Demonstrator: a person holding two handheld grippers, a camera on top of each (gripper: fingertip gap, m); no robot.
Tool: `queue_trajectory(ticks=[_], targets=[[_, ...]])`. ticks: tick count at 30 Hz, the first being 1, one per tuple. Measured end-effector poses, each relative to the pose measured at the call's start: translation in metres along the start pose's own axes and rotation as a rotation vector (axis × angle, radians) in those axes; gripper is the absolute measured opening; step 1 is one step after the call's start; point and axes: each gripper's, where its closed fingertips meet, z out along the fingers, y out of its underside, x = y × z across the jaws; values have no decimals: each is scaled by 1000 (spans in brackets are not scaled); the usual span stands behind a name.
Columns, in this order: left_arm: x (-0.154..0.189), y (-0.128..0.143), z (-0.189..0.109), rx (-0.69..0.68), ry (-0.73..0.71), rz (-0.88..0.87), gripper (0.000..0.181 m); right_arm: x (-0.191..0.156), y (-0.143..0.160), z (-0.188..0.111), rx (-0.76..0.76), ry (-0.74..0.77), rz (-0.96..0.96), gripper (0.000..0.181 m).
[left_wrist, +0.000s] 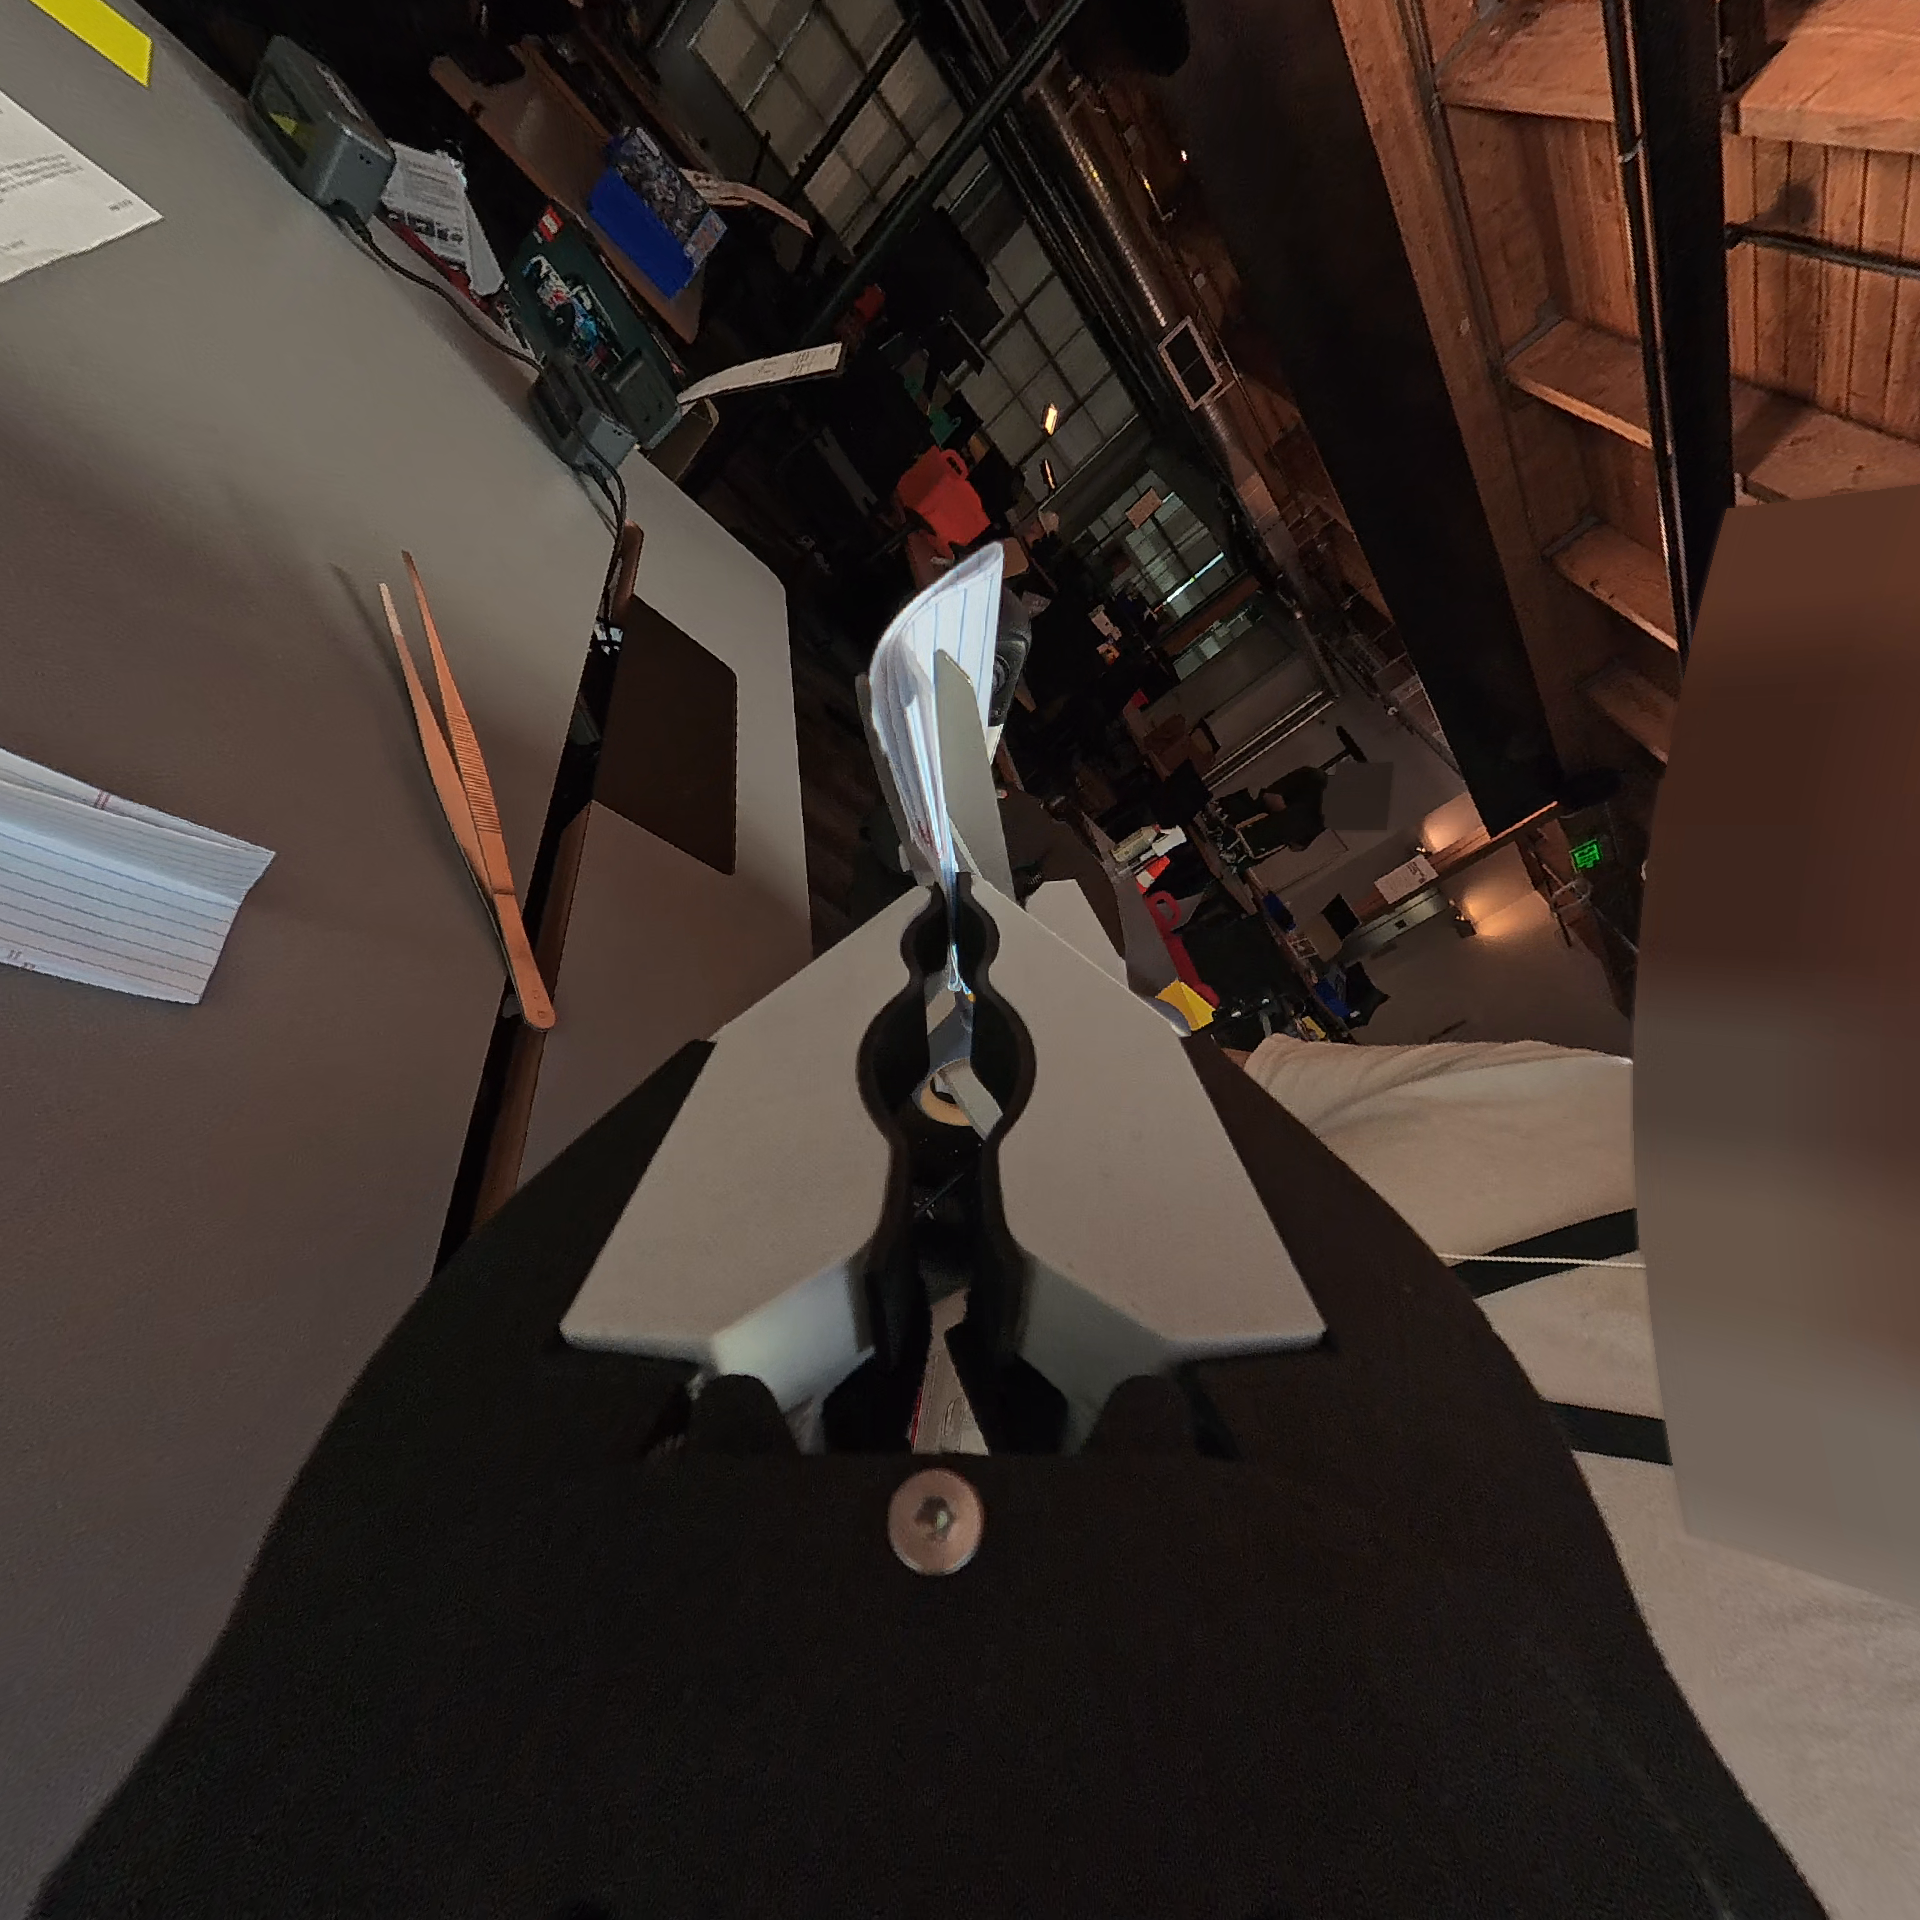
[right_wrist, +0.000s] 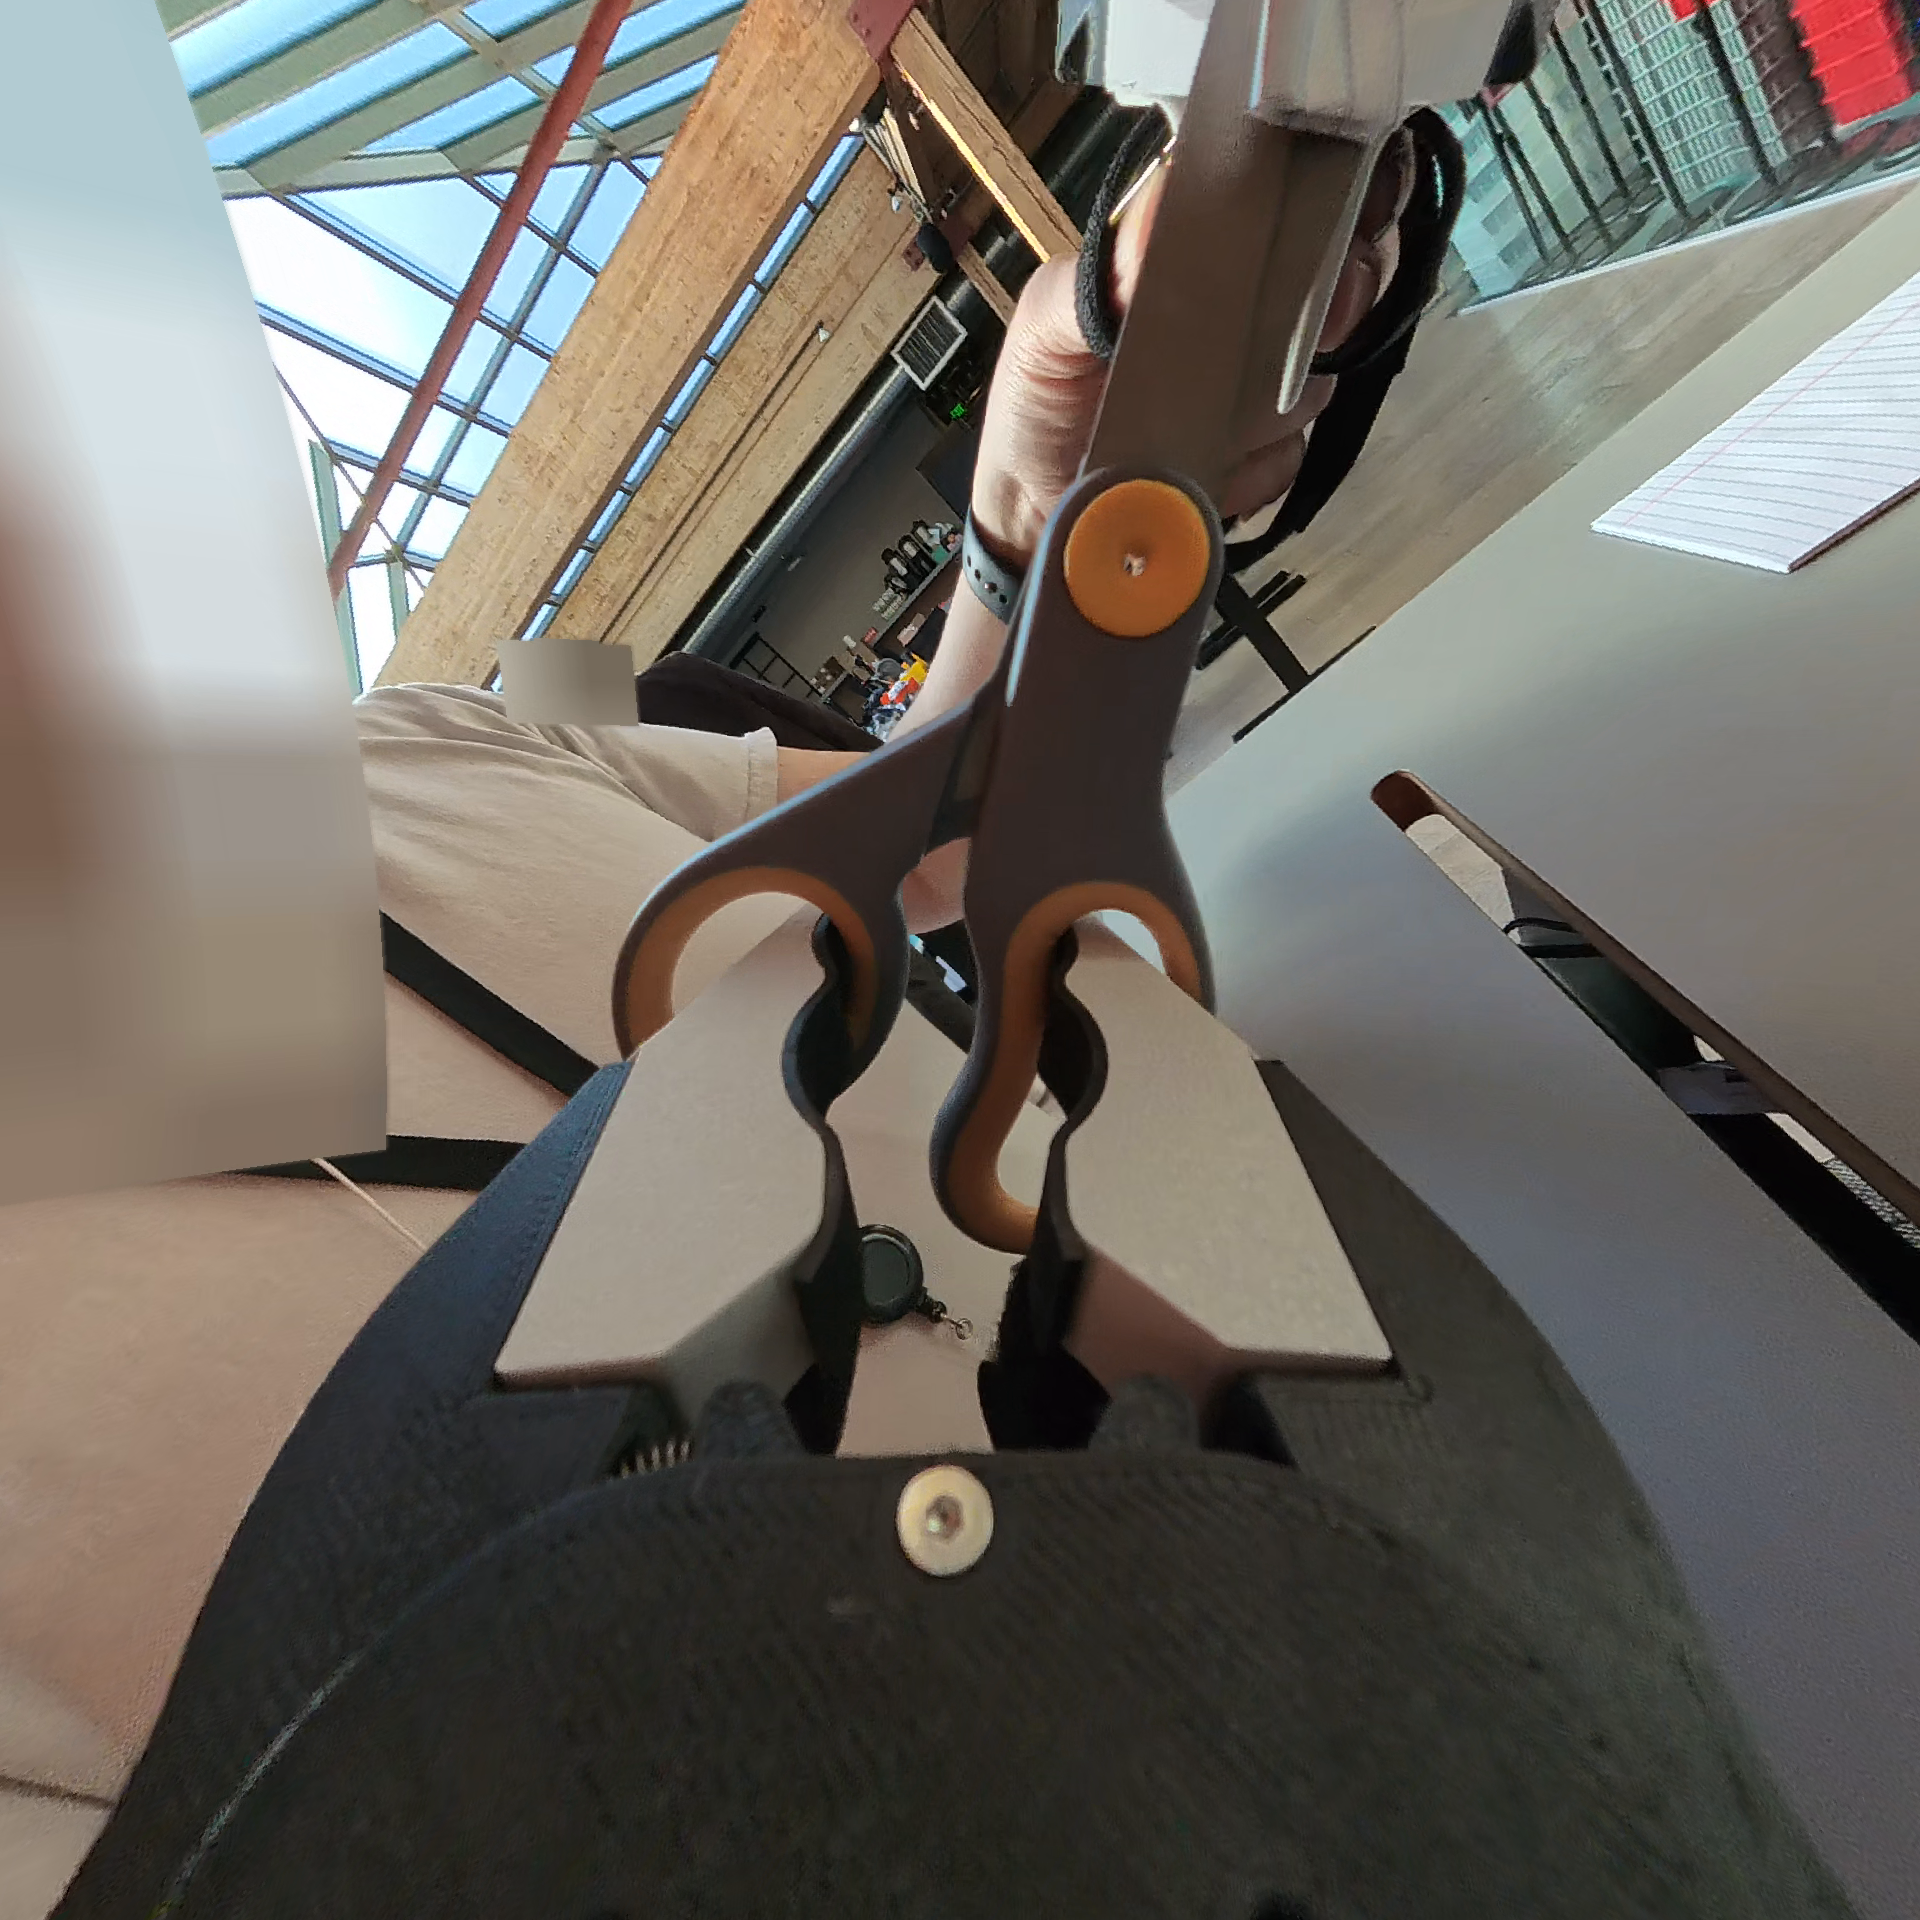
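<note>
The left gripper, w/ pale flat fingers on a black body, has its jaws pinched tight on a folded white lined index card, which stands up past the fingertips and curls over at the top; a grey scissor blade lies against the card's right side, edge-on. To the left of it, on the grey table, lie a pair of metal tweezers and, well apart nearer the frame edge, another white lined card; grey power boxes w/ cables sit along the table's far edge. The right gripper has its jaws narrow, fingers threaded thru the two orange-lined loops of grey-handled scissors w/ an orange pivot disc, so it holds them by the handles, blades pointing away & up. Beyond the pivot a person's bare hand w/ a dark wristband is close behind the blades. A lined card lies on the table surface at right. A black badge reel shows between the fingers, against beige clothing.
</note>
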Motion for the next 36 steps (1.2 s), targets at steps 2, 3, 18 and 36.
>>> queue_trajectory(ticks=[2, 3, 18, 36], targets=[[2, 0, 1, -2, 8, -1, 0, -3, 0, 1, 4, -10, -7, 30], [2, -1, 1, 1, 9, -3, 0, -3, -1, 1, 7, -9, -7, 30], [-1, -2, 8, 37, 49, -50, 0, 4, 1, -1, 22, 10, -39, 29], [-7, 0, 12, 74, 56, -80, 0, 11, 4, 6, 41, 7, -44, 28]])
